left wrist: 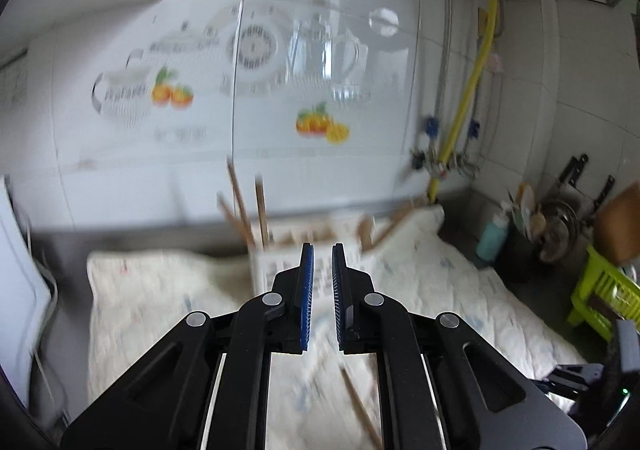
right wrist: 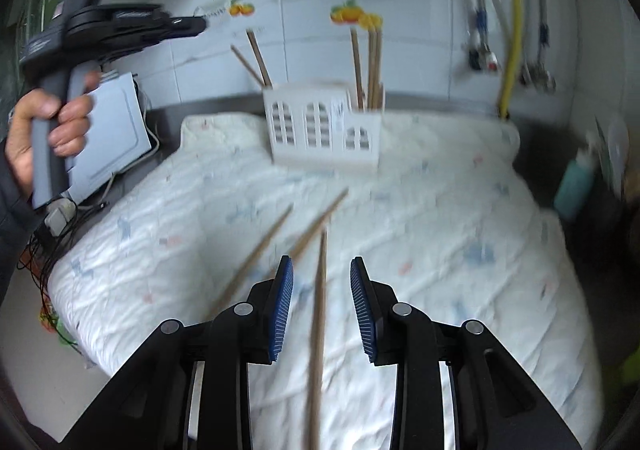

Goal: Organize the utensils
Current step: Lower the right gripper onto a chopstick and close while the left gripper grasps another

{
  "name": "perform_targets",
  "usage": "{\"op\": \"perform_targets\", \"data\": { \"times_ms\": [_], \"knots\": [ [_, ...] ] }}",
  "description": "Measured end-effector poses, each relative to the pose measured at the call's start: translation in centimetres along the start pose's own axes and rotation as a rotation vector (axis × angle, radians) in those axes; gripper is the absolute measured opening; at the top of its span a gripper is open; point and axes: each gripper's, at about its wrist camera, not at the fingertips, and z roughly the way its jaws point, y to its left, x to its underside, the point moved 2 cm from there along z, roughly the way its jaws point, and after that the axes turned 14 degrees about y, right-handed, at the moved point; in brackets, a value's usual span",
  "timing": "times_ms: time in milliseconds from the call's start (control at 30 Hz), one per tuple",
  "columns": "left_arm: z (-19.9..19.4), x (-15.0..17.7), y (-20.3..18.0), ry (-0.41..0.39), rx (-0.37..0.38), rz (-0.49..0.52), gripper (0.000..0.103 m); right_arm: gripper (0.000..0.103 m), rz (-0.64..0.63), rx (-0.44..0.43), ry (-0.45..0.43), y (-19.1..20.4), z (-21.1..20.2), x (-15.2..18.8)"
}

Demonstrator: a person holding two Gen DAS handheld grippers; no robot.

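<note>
A white house-shaped utensil holder [right wrist: 324,125] stands at the back of a white quilted cloth [right wrist: 440,234], with several wooden chopsticks [right wrist: 366,61] upright in it. Three loose chopsticks [right wrist: 318,306] lie on the cloth; one runs between my right gripper's fingers. My right gripper [right wrist: 322,268] is open just above it. My left gripper [left wrist: 322,246] is narrowly open and empty, raised in front of the holder [left wrist: 280,266]; it also shows in the right wrist view [right wrist: 120,25] at upper left. A loose chopstick [left wrist: 360,406] lies below it.
A tiled wall with fruit stickers [left wrist: 320,125] and a yellow pipe [right wrist: 512,29] is behind. A white flat appliance [right wrist: 108,133] with cables sits left. A teal bottle [right wrist: 574,185], pots and a green basket [left wrist: 600,290] are at the right.
</note>
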Motion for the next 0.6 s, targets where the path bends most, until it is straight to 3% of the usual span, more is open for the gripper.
{"op": "perform_targets", "data": {
  "times_ms": [300, 600],
  "knots": [
    [0.7, 11.5, -1.8, 0.166, 0.088, -0.021, 0.009, 0.027, 0.033, 0.019, 0.080, 0.5, 1.3, 6.2],
    [2.5, 19.1, -5.8, 0.315, 0.200, -0.015, 0.009, 0.022, 0.065, -0.007, 0.100, 0.2, 1.4, 8.2]
  ]
}}
